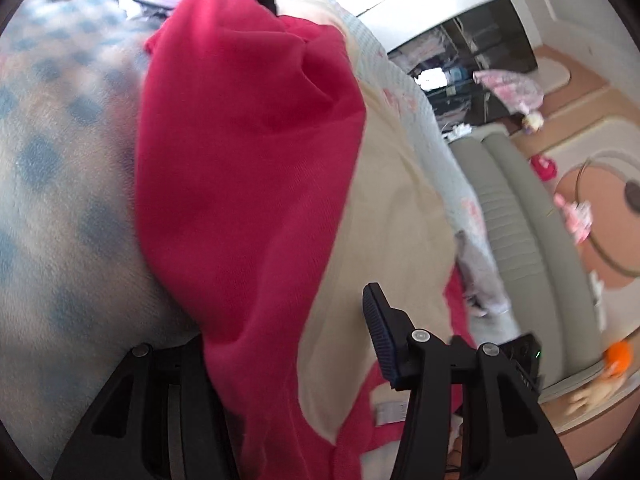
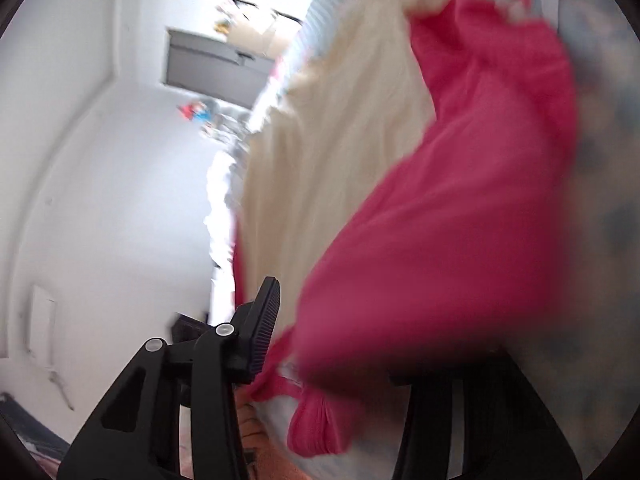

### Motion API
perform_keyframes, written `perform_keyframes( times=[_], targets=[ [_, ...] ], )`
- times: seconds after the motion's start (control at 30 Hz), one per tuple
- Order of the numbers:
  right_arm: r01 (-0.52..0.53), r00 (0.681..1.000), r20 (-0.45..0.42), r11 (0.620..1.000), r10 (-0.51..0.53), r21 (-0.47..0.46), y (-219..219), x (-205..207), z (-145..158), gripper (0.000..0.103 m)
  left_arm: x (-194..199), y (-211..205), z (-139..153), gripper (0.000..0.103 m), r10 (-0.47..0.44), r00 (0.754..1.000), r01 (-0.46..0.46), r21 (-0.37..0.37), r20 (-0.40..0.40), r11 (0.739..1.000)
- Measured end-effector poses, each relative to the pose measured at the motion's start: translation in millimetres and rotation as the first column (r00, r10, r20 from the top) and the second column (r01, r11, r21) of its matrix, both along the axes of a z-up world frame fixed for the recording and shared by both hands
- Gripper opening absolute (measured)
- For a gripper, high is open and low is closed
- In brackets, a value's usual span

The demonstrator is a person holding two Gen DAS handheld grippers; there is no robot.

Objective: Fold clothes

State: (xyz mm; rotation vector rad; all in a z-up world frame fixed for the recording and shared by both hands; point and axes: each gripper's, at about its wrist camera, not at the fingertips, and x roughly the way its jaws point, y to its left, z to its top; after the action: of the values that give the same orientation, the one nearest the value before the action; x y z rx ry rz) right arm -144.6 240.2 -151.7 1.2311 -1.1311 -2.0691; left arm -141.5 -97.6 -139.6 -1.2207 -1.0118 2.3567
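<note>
A red and cream garment (image 1: 240, 140) lies spread over a blue-checked fleece blanket (image 1: 60, 160). Its cream part (image 1: 380, 200) runs along the right side of the red. My left gripper (image 1: 280, 320) stands open with the red cloth draped loosely between its jaws. The right pad (image 1: 380, 332) is bare, and the left finger is hidden under the cloth. In the right wrist view the same garment (image 2: 460, 220) is blurred and fills the right half. My right gripper (image 2: 360, 320) is open around its red fold, with only the left pad (image 2: 266, 328) showing.
Past the blanket's right edge stand a grey ribbed cushion (image 1: 520, 220) and a dark shelf unit (image 1: 472, 60). Toys and an orange ball (image 1: 618, 354) lie on the floor mats. A white wall (image 2: 100, 160) and a grey cabinet (image 2: 208, 64) fill the left of the right wrist view.
</note>
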Motion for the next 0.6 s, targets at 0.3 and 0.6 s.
perform_keyframes(
  times=[0.3,0.6],
  targets=[
    [0.069,0.978,-0.208,0.937,0.004,0.343,-17.2,10.2,69.7,0.005,29.9,36.4,83.4,0.003,-0.065,0.987,0.014,-0.333,-0.145,0.943],
    [0.178,0.896,-0.444,0.920,-0.005,0.349,2.7,44.8,150.5,0.004,62.0,43.8,129.4,0.003,-0.148,0.966,0.076,-0.311,-0.214,0.948]
  ],
)
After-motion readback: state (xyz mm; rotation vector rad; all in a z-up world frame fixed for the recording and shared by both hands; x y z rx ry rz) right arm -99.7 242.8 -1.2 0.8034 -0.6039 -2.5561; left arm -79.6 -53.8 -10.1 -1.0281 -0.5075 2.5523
